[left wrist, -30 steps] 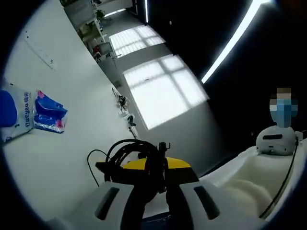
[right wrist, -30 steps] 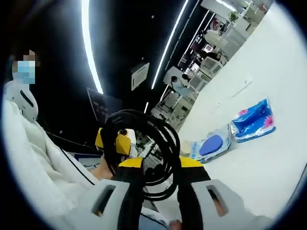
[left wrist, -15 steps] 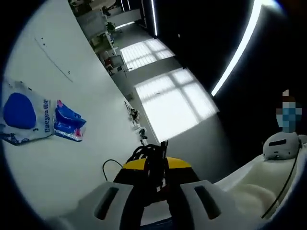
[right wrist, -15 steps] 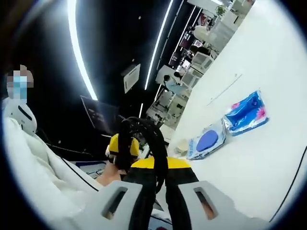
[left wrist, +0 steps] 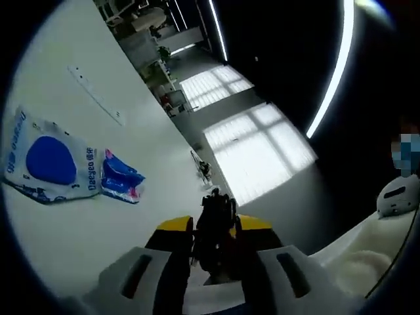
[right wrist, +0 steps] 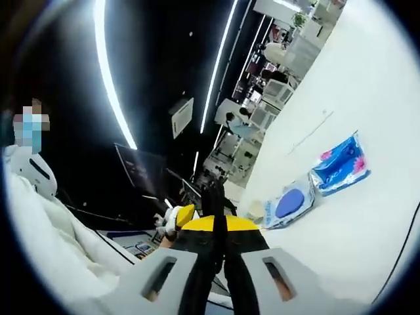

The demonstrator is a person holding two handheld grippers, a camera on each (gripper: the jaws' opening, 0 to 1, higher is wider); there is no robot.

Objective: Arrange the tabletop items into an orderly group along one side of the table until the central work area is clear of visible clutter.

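Clearly the coiled black cable (left wrist: pixel 214 226) was the thing in hand: both tools were clamped on it, the left gripper (left wrist: pixel 213 262) with its jaws pinching the bundle, the right gripper (right wrist: pixel 213 259) doing the same, so the cable hung in the air between them, above the near part of the white table (left wrist: pixel 79 216). I judged it light and floppy, springy enough to uncoil if released carelessly, so the hold belonged on the gathered bundle, not on a loose strand. A second earlier its loops stood open as a wide ring above each pair of jaws; now they were drawn tight into a narrow dark clump, and the other tool's yellow end (right wrist: pixel 185 213) sat closer in the right gripper view. Out on the table lay the white pouch with the blue oval (left wrist: pixel 49 161) and, just beside it, touching or nearly so, the blue tissue pack (left wrist: pixel 120 180). Beyond those, a thin power strip (left wrist: pixel 95 98) lay well apart.
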